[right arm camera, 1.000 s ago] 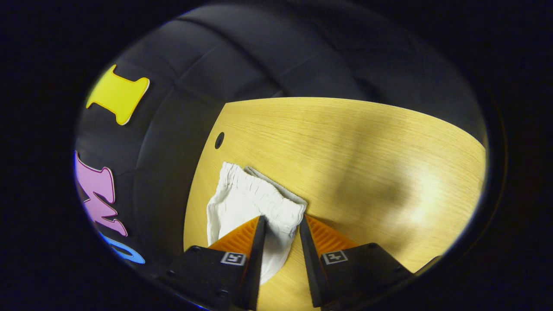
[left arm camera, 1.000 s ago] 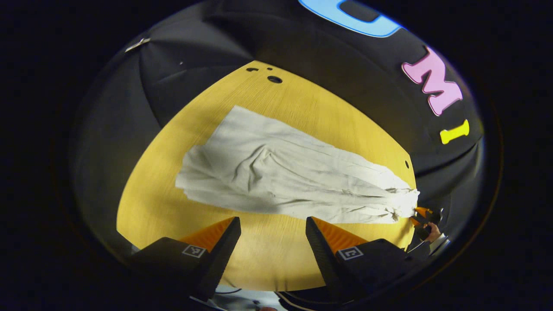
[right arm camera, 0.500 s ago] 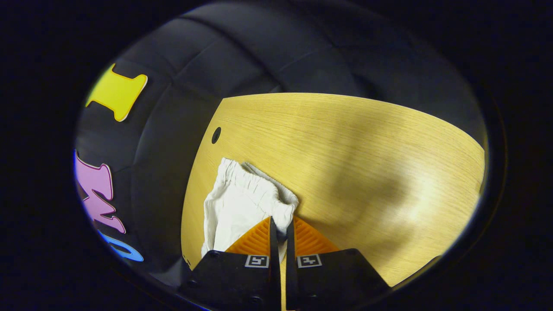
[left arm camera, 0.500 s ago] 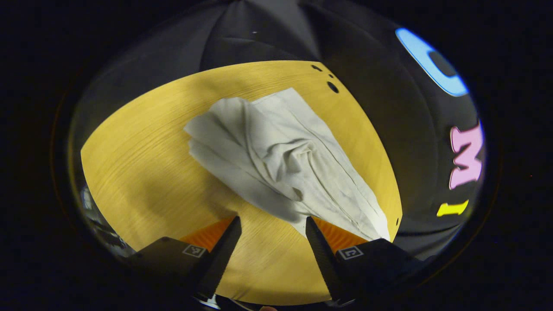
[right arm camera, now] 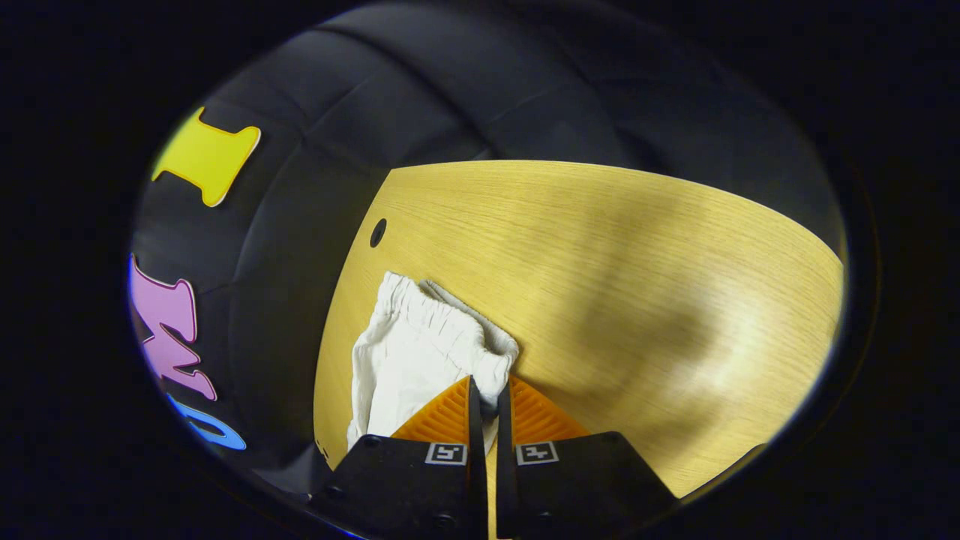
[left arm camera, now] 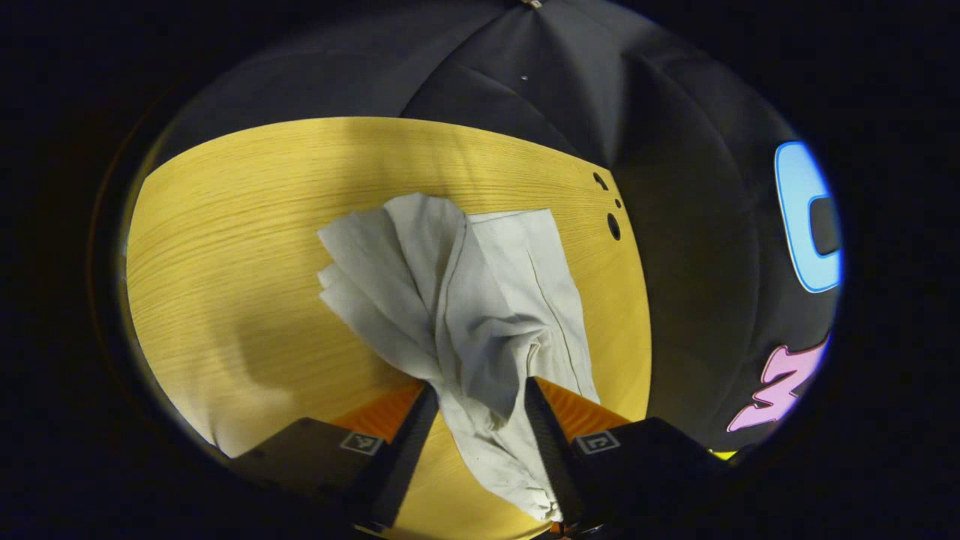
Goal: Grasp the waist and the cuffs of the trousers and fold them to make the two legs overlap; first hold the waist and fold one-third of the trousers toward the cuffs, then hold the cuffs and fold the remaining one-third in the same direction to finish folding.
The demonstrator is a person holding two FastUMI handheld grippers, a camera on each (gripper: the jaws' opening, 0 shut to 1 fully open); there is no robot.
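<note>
Trousers [left arm camera: 465,300] lie crumpled on the tabletop [left arm camera: 240,247]; the legs are not yet laid one over the other, and neither of the one-third folds looks begun. Judged from this, the task is at its first stage — securing both ends.

Right gripper [right arm camera: 489,390]: jaws almost closed, both fingers pinching the gathered elastic waist [right arm camera: 442,330], which rests on the tabletop near its edge.

Left gripper [left arm camera: 474,390]: jaws moderately open, straddling a bunched ridge of the cloth. The fabric runs between the fingers and down past them; it appears to brush the right-hand finger, but no squeeze is evident — not a grasp. The cuffs [left arm camera: 420,225] lie farther off, apart from this gripper.
</note>
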